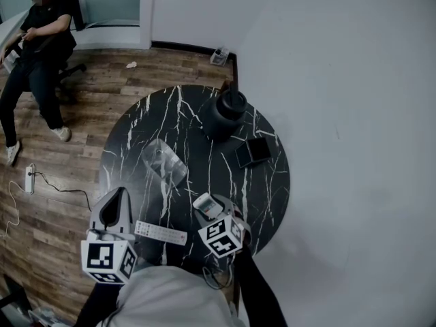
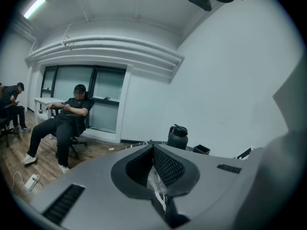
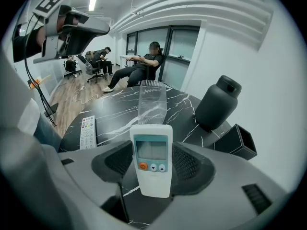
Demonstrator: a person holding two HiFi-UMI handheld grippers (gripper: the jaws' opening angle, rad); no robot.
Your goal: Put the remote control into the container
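Right gripper view: hand-held gripper [image 3: 152, 164] clamps the remote control [image 3: 152, 147].

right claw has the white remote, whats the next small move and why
Probably carry the remote forward and a little higher, until it hangs above the clear container's open top. The right claw is closed on the white remote, and the clear container stands straight ahead on the table, apart from the remote and not yet under it.
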